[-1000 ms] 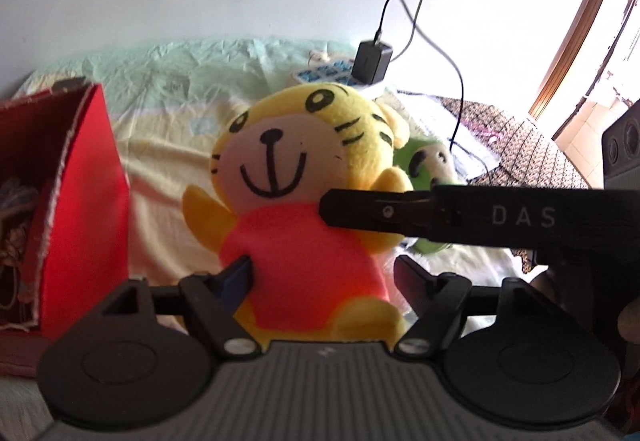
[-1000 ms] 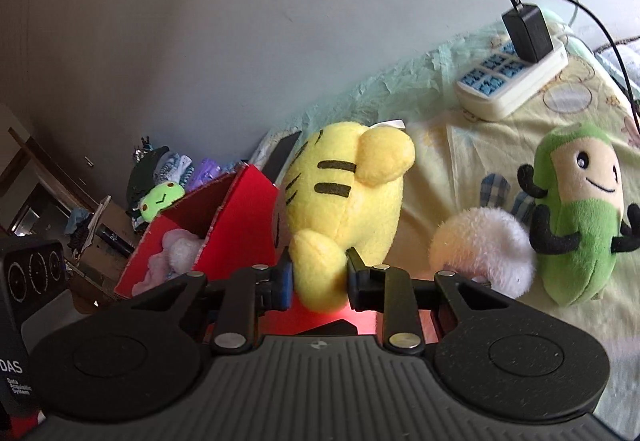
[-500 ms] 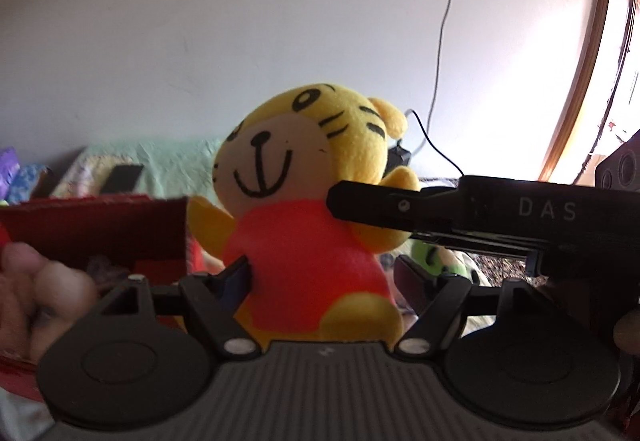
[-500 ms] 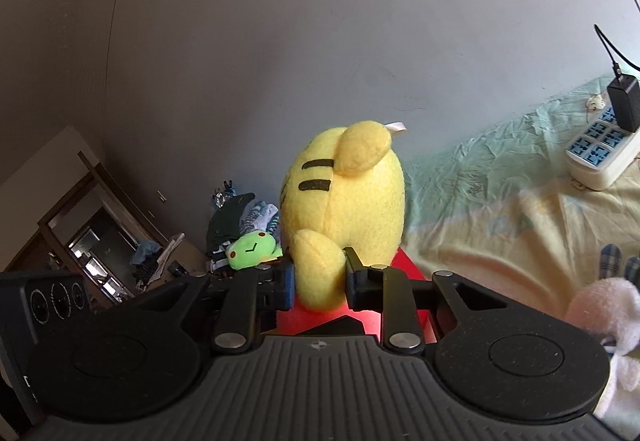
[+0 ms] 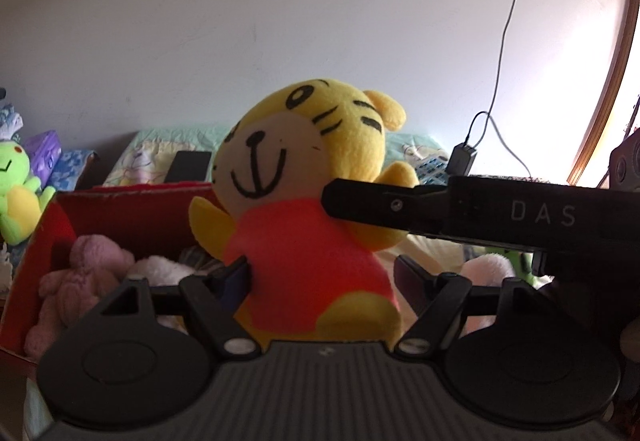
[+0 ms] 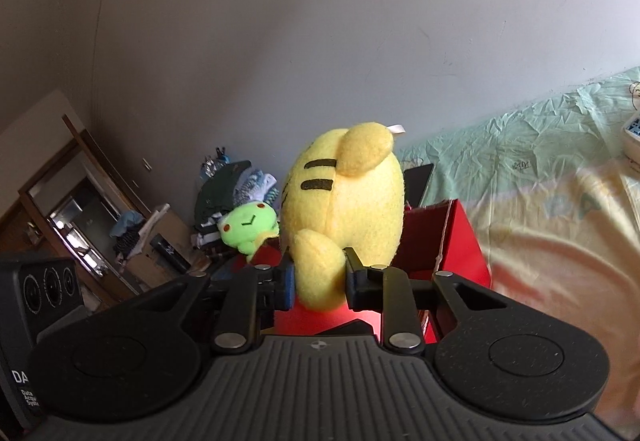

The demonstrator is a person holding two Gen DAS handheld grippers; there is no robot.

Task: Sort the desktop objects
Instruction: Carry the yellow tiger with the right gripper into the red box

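My left tongs (image 5: 320,277) stand wide around the tiger plush (image 5: 308,241), pads hugging its red belly from the front; my right tongs (image 6: 318,283) are narrow, pinched on one yellow paw from the toy's side. The tiger hangs upright between both tools, long axis vertical, clear of the bedsheet (image 6: 540,169). The landmark is the red box (image 5: 120,209): the toy sits at the box's near right edge, partly over the rim, with the pink plush (image 5: 80,273) and white plush (image 5: 160,269) already inside, left of it. Next move, I judge, is a short shift left over the opening, then release. Beyond the box: a green frog plush (image 6: 248,225), then the wall.
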